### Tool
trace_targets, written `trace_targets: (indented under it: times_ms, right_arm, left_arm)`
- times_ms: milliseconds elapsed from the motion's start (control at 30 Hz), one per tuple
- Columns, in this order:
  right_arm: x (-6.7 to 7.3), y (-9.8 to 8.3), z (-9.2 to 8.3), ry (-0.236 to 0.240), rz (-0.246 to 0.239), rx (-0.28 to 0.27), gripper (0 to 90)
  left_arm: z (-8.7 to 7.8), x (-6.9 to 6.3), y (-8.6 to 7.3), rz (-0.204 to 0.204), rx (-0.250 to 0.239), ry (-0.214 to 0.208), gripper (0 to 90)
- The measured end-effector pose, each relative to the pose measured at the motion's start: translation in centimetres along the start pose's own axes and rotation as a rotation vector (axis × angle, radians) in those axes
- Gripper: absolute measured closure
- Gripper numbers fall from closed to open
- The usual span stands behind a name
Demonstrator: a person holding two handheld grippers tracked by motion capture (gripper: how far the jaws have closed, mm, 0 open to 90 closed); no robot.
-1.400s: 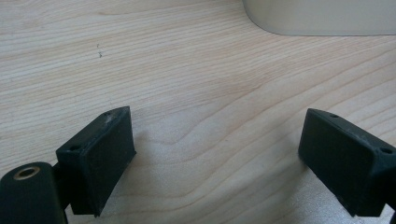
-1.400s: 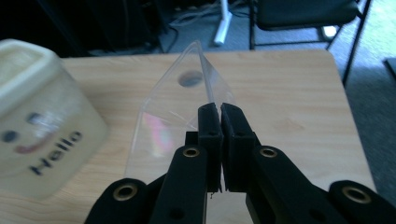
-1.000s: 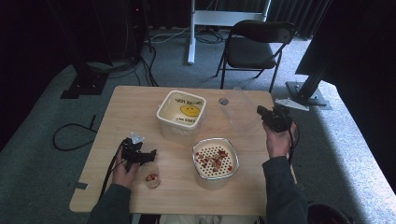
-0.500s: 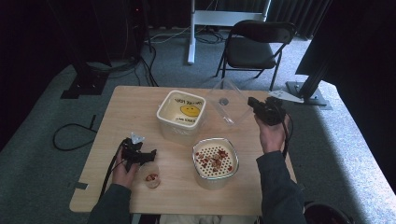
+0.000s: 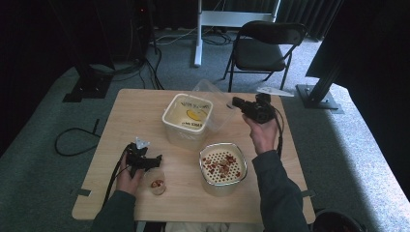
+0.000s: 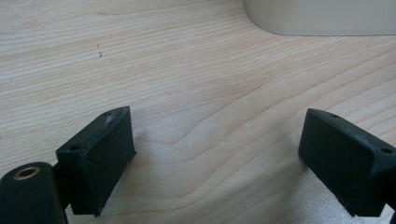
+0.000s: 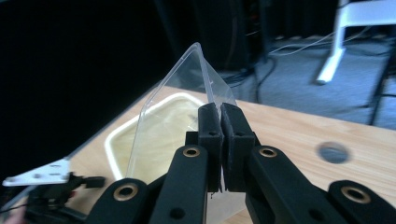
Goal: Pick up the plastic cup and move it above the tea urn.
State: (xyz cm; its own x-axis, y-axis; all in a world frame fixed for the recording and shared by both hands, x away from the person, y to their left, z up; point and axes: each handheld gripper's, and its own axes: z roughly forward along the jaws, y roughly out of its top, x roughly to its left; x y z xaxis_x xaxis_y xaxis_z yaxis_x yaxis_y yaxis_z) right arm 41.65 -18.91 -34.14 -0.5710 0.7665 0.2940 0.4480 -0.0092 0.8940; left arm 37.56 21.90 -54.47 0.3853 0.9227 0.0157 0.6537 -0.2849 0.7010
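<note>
Aloft above the tabletop (image 5: 145,121), the clear lid (image 7: 187,93) is pinched between the right gripper's (image 7: 219,116) closed jaws, rising toward 11 o'clock over the cream tub (image 5: 187,118). Left gripper (image 6: 219,154) rests with jaws wide open, empty, on bare wood.

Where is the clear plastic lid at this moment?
In the high view, the clear lid is held up, tilted, beyond the cream container, pinched by the right gripper at its right.
</note>
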Motion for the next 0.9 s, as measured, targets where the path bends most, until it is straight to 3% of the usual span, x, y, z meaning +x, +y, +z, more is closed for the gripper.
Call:
trace_targets:
  times_ms: [67, 100, 167, 200, 233, 267, 333, 400, 533, 700, 767, 900]
  right_arm:
    - [0.2, 0.1, 1.0, 0.032, 0.015, 0.012, 88.1]
    - [0.2, 0.1, 2.0, 0.077, 0.041, 0.028, 87.8]
    - [0.2, 0.1, 2.0, 0.077, 0.041, 0.028, 87.8]
    - [0.1, 0.1, 2.4, 0.108, 0.060, 0.040, 87.4]
    - [-0.3, 0.0, 3.2, 0.170, 0.107, 0.046, 79.3]
    - [-0.4, 0.0, 3.3, 0.178, 0.122, 0.038, 70.8]
    - [-0.5, 0.0, 3.3, 0.173, 0.131, 0.034, 68.7]
    - [-0.5, -0.2, 2.8, 0.181, 0.113, 0.007, 60.9]
    - [-0.5, -0.1, 2.1, 0.165, 0.082, 0.003, 59.9]
    - [-0.6, -0.8, 1.1, 0.097, -0.011, 0.034, 56.5]
    - [-0.6, -0.8, 1.1, 0.097, -0.011, 0.034, 56.5]
    - [-1.4, -2.4, 0.6, 0.051, -0.053, 0.082, 54.3]
  left_arm:
    - [0.0, 0.0, 0.0, -0.001, 0.000, 0.000, 11.1]
    - [0.0, 0.0, 0.0, 0.000, 0.000, 0.000, 11.1]
    - [0.0, 0.0, 0.0, 0.000, -0.001, 0.000, 11.1]
    - [0.0, 0.0, 0.0, -0.001, -0.001, 0.000, 11.1]
    - [0.0, 0.0, 0.0, 0.000, -0.001, 0.000, 11.1]
    - [0.0, 0.0, 0.0, 0.000, -0.001, 0.001, 11.0]
    - [0.0, 0.0, 0.0, 0.000, 0.000, 0.000, 11.0]
    - [0.0, 0.0, 0.0, -0.002, -0.002, 0.000, 11.0]
    - [0.0, 0.0, 0.0, -0.001, -0.001, 0.001, 11.1]
    - [0.0, 0.0, 0.0, -0.002, -0.001, 0.002, 11.1]
    - [0.0, 0.0, 0.0, -0.003, -0.002, 0.003, 11.1]
    - [0.0, -0.1, 0.0, -0.004, -0.002, 0.004, 11.0]
